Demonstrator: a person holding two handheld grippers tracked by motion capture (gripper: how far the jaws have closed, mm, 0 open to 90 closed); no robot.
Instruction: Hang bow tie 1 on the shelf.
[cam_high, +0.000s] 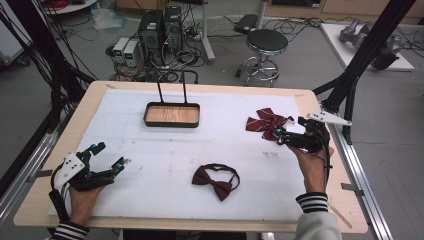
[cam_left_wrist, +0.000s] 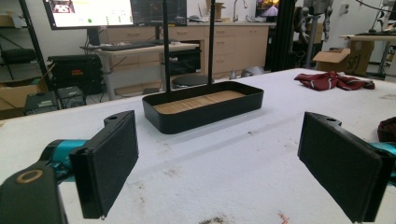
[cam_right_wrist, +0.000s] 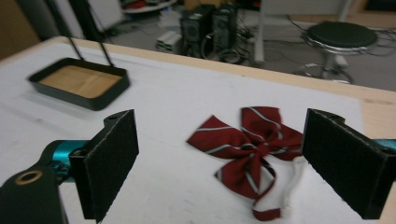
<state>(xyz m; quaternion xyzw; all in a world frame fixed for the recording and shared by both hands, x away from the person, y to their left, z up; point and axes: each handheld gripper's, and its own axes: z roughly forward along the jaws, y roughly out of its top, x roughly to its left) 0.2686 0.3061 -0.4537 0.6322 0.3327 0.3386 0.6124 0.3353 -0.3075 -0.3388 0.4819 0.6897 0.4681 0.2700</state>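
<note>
The right gripper is held jaws apart before the striped bow near the table's right edge — only its loose strap may be caught; the left gripper, likewise apart, holds nothing.

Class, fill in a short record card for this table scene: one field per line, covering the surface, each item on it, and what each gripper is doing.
surface: white mat on a wooden table
tray: black, wooden floor, two upright rods, far middle of the mat, nothing in it
striped bow tie: dark red with pale stripes, far right
plain bow tie: dark red with strap loop, near middle
left gripper: open, near left corner, holding nothing
right gripper: open, just beside the striped bow tie, jaws either side of it in the right gripper view
</note>
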